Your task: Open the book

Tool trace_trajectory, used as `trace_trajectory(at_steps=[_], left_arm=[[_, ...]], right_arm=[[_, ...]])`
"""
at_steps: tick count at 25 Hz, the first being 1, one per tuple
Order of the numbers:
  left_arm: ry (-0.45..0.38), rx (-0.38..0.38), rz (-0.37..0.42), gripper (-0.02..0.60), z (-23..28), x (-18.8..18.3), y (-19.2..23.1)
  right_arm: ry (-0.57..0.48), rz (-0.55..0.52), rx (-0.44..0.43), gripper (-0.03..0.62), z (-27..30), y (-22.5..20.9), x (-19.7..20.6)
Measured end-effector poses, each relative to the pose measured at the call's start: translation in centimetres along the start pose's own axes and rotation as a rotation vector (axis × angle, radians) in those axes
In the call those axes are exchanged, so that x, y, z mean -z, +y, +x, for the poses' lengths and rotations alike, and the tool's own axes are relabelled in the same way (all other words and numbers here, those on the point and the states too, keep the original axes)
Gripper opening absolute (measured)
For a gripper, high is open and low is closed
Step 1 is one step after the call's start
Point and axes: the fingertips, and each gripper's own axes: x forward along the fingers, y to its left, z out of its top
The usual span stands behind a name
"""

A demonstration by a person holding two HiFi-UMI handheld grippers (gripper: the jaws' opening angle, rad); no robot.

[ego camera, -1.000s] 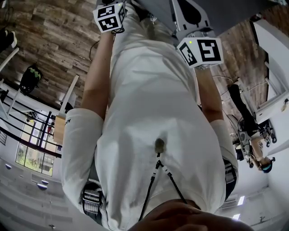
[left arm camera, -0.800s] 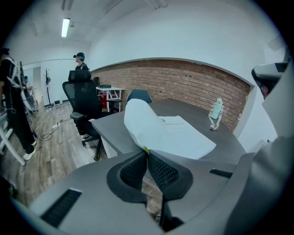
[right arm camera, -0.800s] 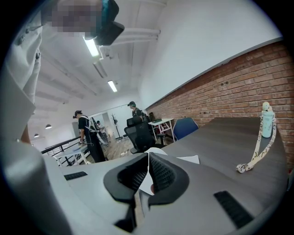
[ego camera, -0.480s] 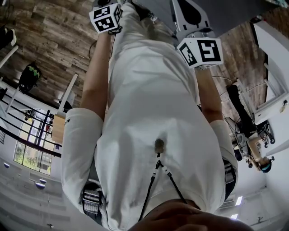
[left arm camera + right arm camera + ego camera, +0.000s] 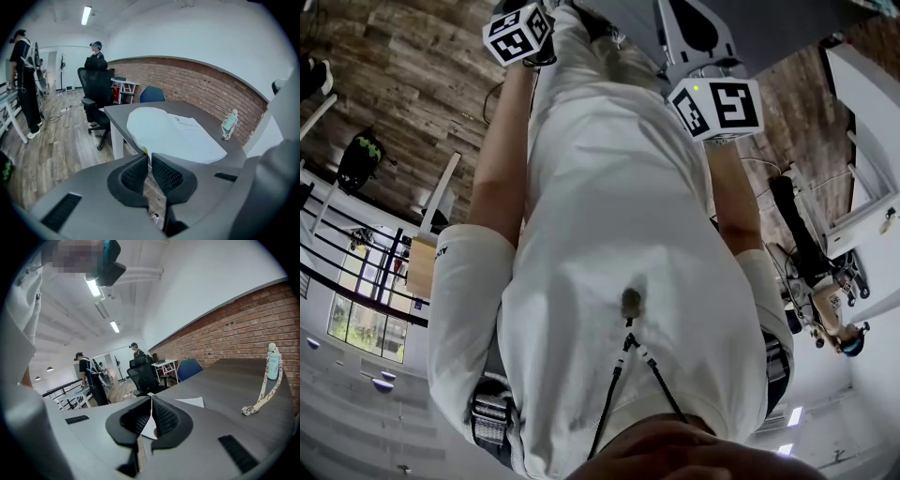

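Hiding book from head view: torso | right gripper pinches page

Brick wall, wooden floor

Head camera stares steeply down the shirt to the floor, very close in. Left gripper camera looks along its jaws, tilted down over the table. Right gripper camera skims the top, nearer level. Both share table, brick wall and bottle.
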Motion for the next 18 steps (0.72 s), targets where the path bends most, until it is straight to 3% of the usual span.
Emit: trace_trajectory(at_steps=[8,13,18], left_arm=[[-0.01,-0.005,-0.059,0.042,0.7,1.1,0.0],[0.027,-0.003,-0.113,0.072,1.2,2.0,0.6],[0.059,-0.007,-0.075,0.11,1.5,2.7,0.8]], right_arm=[[-0.007,0.001,0.011,0.037,-0.4,-0.9,-0.3],[-0.005,0.001,0.021,0.037,-0.8,-1.2,-0.3],[-0.006,0.001,0.03,0.037,-1.0,-1.8,-0.4]])
